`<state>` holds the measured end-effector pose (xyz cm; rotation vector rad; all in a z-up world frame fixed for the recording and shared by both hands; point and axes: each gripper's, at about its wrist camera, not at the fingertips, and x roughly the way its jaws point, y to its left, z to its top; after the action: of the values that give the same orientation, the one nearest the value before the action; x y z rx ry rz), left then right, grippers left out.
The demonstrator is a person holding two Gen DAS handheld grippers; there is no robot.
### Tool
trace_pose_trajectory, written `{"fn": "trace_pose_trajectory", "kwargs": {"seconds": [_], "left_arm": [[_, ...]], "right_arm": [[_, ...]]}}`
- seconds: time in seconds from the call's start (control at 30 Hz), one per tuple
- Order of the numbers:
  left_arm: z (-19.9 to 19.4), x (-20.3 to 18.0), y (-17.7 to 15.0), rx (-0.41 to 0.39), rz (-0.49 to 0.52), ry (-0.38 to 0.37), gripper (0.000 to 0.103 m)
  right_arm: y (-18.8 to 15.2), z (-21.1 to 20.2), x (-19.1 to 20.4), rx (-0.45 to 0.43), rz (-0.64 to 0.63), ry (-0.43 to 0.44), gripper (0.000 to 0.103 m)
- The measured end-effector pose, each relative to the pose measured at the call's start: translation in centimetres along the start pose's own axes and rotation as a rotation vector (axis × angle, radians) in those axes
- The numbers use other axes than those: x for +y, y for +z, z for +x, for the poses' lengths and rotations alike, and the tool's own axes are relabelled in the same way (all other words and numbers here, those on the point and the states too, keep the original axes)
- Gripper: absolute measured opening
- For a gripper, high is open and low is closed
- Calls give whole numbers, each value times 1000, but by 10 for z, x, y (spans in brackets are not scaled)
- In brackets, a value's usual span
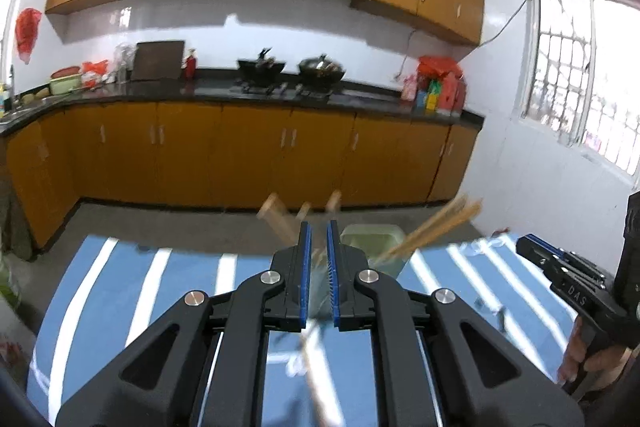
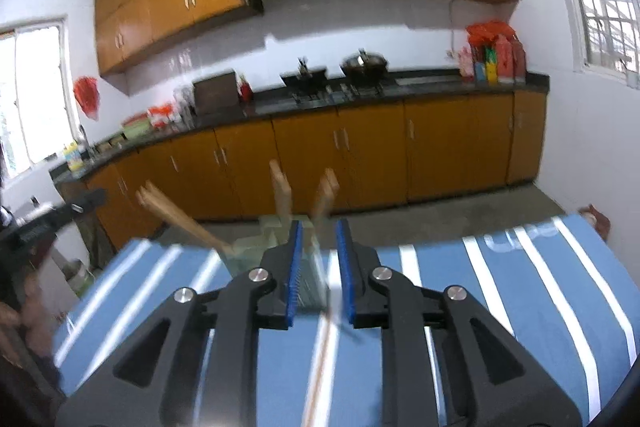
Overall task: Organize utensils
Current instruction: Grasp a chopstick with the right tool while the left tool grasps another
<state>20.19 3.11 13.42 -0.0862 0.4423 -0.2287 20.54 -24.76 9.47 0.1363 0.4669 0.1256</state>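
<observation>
Utensils, pale wooden sticks and paddle-like handles (image 1: 276, 215), stand blurred in a greenish holder (image 1: 372, 239) on the blue striped table (image 1: 132, 287). In the left view my left gripper (image 1: 318, 267) points straight at that holder, jaws narrowly apart, and a loose stick (image 1: 316, 379) runs lengthwise beneath them; I cannot tell whether it is pinched. The right gripper (image 1: 560, 267) hangs off to the side. In the right view my right gripper (image 2: 318, 267) has its jaws apart, nothing clamped; another stick (image 2: 320, 359) lies along its axis, holder (image 2: 256, 247) just ahead.
</observation>
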Motion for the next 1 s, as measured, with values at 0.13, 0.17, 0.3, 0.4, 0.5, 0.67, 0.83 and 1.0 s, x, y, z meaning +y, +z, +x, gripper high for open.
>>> {"fn": "trace_pose_trajectory", "kwargs": {"seconds": [0.13,0.17,0.3,0.4,0.5,0.67,0.83,1.0], "left_arm": [[17,14,-53,139,3,48,17],[23,17,-67,172,-3,55,20],[44,23,-123,302,-31,83,23],[51,19,-151,360,-53,77,23],[48,18,-166,381,-67,68,23],[50,11,-175,400,-68,44,23],[56,-2,-180,414,-41,28,23],[62,-10,-182,426,-31,16,23]], "right_arm": [[-63,31,-8,190,26,-14,19],[-79,39,-8,232,35,-6,19],[-130,56,0,345,55,20,19],[-155,65,13,402,34,28,19],[-161,70,23,419,11,22,19],[-167,74,31,419,-38,-19,18],[-164,77,25,409,-23,-72,9],[-161,79,6,398,41,-147,8]]}}
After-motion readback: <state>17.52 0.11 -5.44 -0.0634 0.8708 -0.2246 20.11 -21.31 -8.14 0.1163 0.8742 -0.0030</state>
